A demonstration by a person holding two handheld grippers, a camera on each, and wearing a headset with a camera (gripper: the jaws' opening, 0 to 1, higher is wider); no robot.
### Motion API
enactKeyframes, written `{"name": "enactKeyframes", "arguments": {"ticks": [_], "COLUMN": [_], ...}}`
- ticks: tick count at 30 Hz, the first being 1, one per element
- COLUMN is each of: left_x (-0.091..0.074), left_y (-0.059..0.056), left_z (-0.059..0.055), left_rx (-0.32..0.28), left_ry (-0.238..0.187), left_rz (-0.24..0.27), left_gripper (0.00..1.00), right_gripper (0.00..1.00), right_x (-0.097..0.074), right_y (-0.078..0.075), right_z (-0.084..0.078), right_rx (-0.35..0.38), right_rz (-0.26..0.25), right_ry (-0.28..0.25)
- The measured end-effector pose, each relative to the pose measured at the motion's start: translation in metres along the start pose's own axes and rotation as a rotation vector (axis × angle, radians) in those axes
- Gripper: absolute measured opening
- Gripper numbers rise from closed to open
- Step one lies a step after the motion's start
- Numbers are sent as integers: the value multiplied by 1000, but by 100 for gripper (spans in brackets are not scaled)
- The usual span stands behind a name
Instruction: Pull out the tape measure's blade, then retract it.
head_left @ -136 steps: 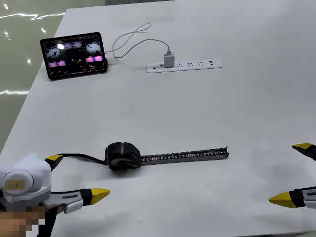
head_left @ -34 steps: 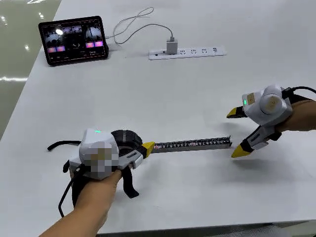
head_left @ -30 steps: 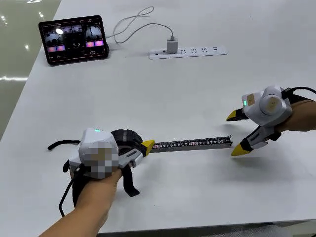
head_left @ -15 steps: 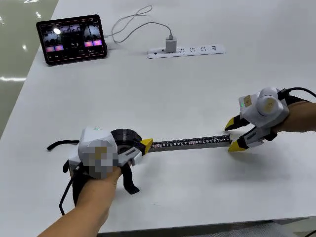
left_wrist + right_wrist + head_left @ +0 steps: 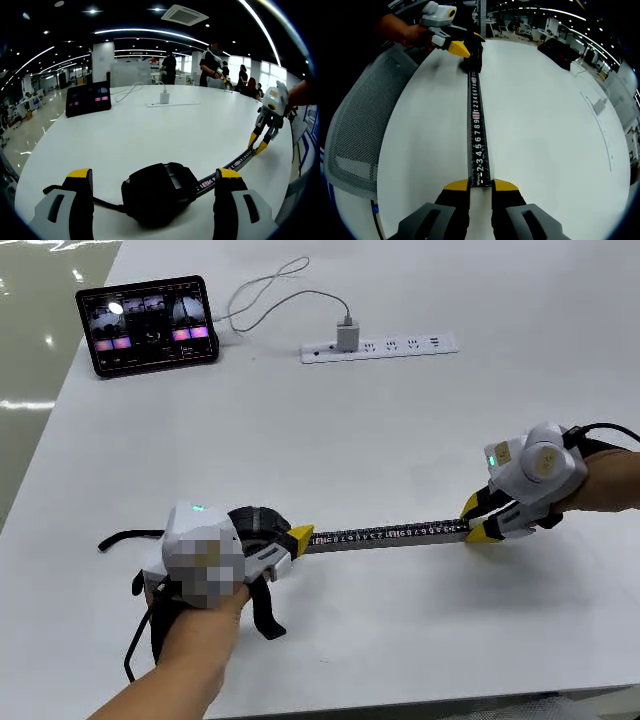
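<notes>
The right gripper (image 5: 481, 186) has its yellow-tipped grey fingers (image 5: 455, 186) pinched narrowly onto the free end of the black measuring blade (image 5: 476, 125), a thin flat strip printed with white numerals and a few red ones. In the right gripper view it runs straight up the frame from the fingers. The blade lies pulled out flat on the smooth white table (image 5: 400, 440), stretched across the lower middle of the head view. At its far end sits the rounded black tape measure case (image 5: 160, 192), matte and rubbery-looking, low and centred in the left gripper view. The left gripper (image 5: 154, 175) has its fingers (image 5: 79, 175) spread wide on either side of the case, with a gap showing on each side. A thin black strap (image 5: 125, 537) trails from the case toward the lower left of the head view. In the upper left stands a black tablet (image 5: 150, 325) with a lit screen. Upper centre lies a long white power strip (image 5: 400, 344) with a white charger (image 5: 347, 336) and a looping white cable (image 5: 265, 312). A grey mesh chair back (image 5: 355, 140) fills the left of the right gripper view.
</notes>
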State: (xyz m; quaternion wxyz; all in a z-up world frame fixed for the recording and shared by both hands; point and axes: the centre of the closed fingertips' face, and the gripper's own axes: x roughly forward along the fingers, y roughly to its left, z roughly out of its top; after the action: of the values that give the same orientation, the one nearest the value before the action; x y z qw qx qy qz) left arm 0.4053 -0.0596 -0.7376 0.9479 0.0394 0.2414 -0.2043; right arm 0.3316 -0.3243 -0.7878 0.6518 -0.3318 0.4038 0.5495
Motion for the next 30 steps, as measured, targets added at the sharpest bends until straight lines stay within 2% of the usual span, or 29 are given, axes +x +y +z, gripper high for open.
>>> {"name": "enactKeyframes", "arguments": {"ticks": [3, 6, 8, 12, 19, 26, 30], "left_x": [0, 1, 1, 2, 4, 7, 8], "left_y": [0, 1, 0, -2, -1, -4, -5], "left_z": [0, -3, -7, -10, -15, -18, -19], "left_rx": [0, -7, -16, -23, -59, -98, -108], "left_ry": [-1, 8, 16, 27, 50, 73, 86], "left_rz": [-1, 3, 2, 1, 22, 35, 50], "left_gripper": [99, 99, 99, 97, 86, 72, 71], "right_gripper": [12, 11, 11, 11, 10, 11, 11], "right_x": [0, 1, 1, 2, 2, 2, 2], "right_y": [0, -1, -1, -1, -4, -4, -4], "right_z": [0, 1, 0, 0, -1, -3, -3], "right_rx": [-21, -4, -55, -77, -25, -19, 16], "right_rz": [9, 17, 26, 23, 30, 29, 20], "right_ry": [10, 28, 51, 90, 115, 127, 133]}}
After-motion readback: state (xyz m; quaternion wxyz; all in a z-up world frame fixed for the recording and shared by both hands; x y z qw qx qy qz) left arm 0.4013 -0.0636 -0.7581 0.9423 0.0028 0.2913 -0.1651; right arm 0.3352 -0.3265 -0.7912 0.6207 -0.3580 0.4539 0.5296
